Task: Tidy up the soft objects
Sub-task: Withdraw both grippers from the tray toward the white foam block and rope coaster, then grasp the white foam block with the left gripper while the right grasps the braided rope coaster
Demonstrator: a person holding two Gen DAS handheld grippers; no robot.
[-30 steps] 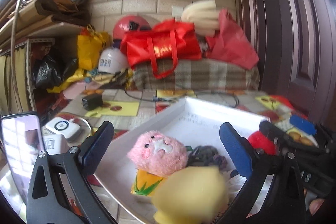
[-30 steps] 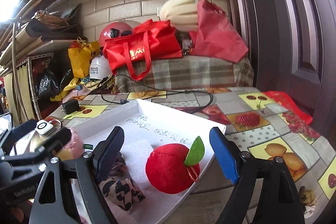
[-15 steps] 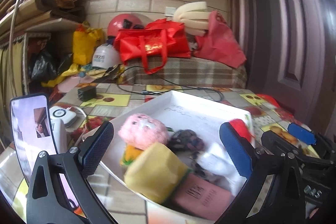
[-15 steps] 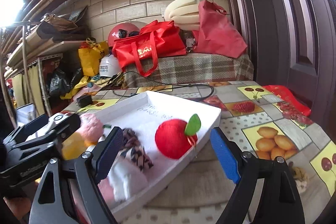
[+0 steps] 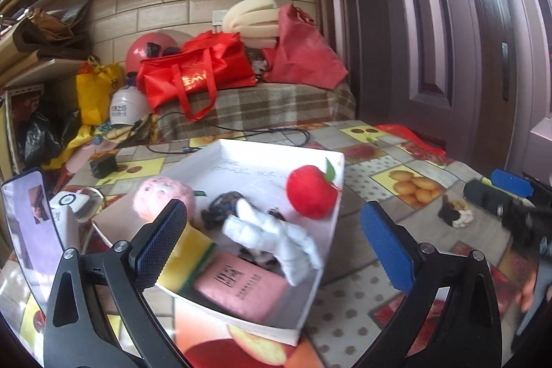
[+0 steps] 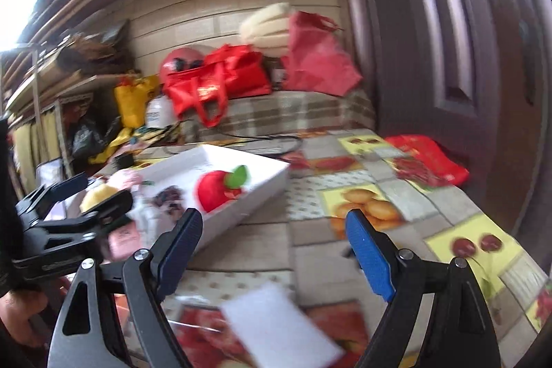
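Note:
A white tray (image 5: 336,181) on the fruit-print table holds soft things: a red plush apple (image 5: 310,192), a pink plush (image 5: 162,200), a white plush figure (image 5: 276,237), a yellow sponge (image 5: 188,256), a pink block (image 5: 238,287) and a dark patterned piece (image 5: 224,204). My left gripper (image 5: 272,247) is open and empty above the tray's near end. My right gripper (image 6: 272,250) is open and empty over the table, right of the tray (image 6: 272,180). A white foam piece (image 6: 279,319) lies on the table just below it.
A small dark and white object (image 5: 455,216) lies on the table right of the tray. A phone (image 5: 29,216) stands at the left with a white device (image 5: 70,200) behind it. Red bags (image 5: 193,71) and a cable (image 5: 241,130) are at the back. A dark door (image 5: 465,33) is at the right.
Both grippers have pulled back and up from the tray. The right one has swung right, off the tray and over the table. The tray's contents stayed put.

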